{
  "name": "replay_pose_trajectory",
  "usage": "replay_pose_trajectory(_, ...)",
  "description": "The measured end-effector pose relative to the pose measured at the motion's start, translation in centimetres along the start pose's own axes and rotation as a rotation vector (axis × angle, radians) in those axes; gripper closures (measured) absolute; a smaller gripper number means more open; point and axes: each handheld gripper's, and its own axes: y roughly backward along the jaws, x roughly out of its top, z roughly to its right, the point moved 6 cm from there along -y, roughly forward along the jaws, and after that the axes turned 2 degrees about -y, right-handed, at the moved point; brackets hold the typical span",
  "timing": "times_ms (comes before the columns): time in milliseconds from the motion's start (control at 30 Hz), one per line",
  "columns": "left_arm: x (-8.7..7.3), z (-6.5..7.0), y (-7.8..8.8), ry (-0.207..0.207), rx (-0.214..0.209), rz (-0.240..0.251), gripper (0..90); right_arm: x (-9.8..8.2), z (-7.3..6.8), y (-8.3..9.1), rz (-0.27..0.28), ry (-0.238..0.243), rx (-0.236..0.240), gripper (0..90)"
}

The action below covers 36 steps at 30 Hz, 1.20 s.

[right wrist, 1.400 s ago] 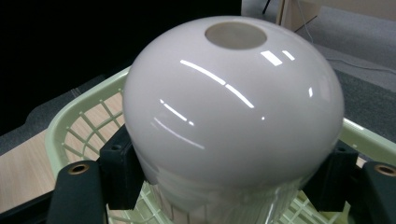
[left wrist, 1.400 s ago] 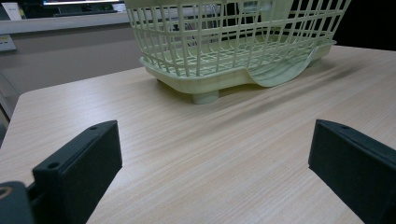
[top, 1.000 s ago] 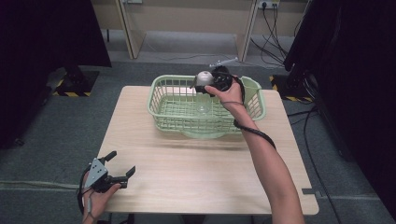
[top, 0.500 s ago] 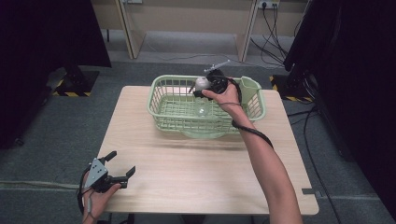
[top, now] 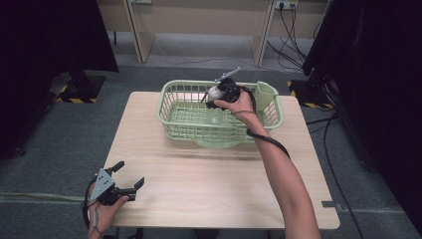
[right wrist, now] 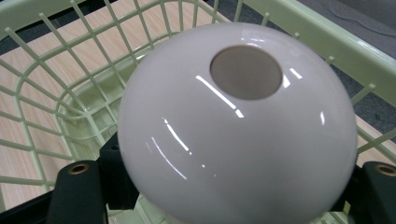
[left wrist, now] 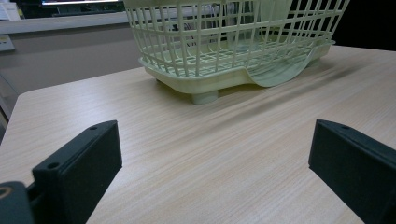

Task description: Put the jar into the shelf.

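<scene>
Pale green plastic basket [top: 174, 117] on far half of light wood-grain table [top: 209, 184]; open lattice walls, slatted floor, a solid cup-like pocket at one corner, and a curved green drip tray under its near edge. Right gripper [top: 219, 94] holds a glossy white bowl [right wrist: 233, 126] over the basket, inside the rim line; bowl is smooth, rounded, turned bottom-out to that gripper's camera, showing a flat matte foot ring. Jaws clamp its sides. Left gripper [top: 130, 178] at near left table corner, jaws spread wide, nothing between them. No readable writing.
</scene>
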Motion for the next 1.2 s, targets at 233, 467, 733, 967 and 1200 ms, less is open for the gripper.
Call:
replay_pose_trajectory(233, 0.0, 0.0, 0.0, -0.002, 0.0, 0.0, 2.0, -0.8, 0.4, -0.6, -0.014, 0.003, -0.006, 27.8)
replay_pose_trajectory(467, 0.0, 0.0, 0.0, -0.003, 0.001, -0.001, 2.0, -1.1, 0.5, -0.6, -0.019, 0.014, -0.004, 27.6)
replay_pose_trajectory(733, 0.0, 0.1, 0.0, -0.005, 0.0, -0.002, 2.0, -1.4, 0.3, -0.2, -0.056, 0.04, -0.017, 27.0)
replay_pose_trajectory(967, 0.0, 0.1, -0.1, -0.005, 0.001, -0.002, 2.0, -1.6, 0.4, 0.1, -0.068, -0.006, -0.013, 14.3)
replay_pose_trajectory(1200, 0.0, 0.1, 0.0, -0.01, 0.001, -0.007, 2.1, -1.7, 0.8, 1.0, -0.04, -0.051, -0.033, 5.1)
